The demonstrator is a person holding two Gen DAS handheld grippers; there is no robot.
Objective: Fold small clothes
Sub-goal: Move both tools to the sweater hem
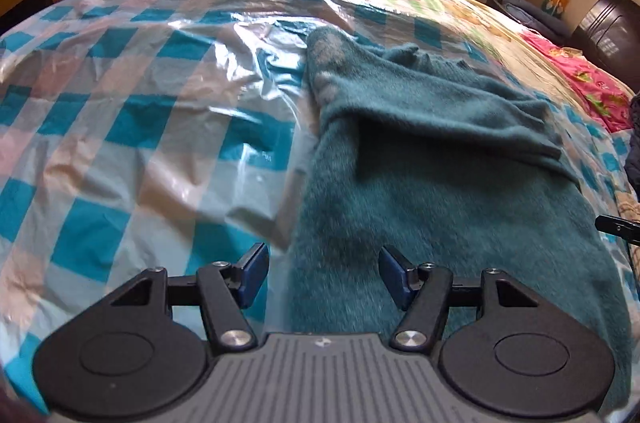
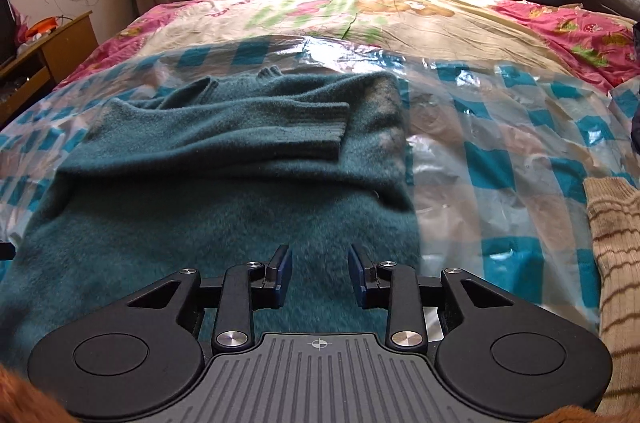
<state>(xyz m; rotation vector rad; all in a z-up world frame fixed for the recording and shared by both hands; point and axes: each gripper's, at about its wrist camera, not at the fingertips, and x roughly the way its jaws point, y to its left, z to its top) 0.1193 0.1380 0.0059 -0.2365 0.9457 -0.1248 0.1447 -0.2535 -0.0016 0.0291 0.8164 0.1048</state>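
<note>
In the left wrist view, the left gripper (image 1: 323,273) sat at the bottom centre with its blue-padded fingers (image 1: 253,273) wide apart and nothing between them. Below them ran the left edge of the teal sweater (image 1: 440,183), which filled the lower right and centre of the frame on a clear plastic sheet (image 1: 140,95) over blue-checked bedding. One sleeve (image 1: 452,111) lay folded across the sweater's body, above centre right.

In the right wrist view, the right gripper (image 2: 320,275) was at the bottom centre, its fingers (image 2: 283,275) apart by a narrower gap and holding nothing, with the sweater (image 2: 200,215) below them. The garment covered the left and centre; its sleeve (image 2: 248,127) lay crosswise, cuff toward centre. A beige striped garment (image 2: 616,263) lay at the right edge.
</note>
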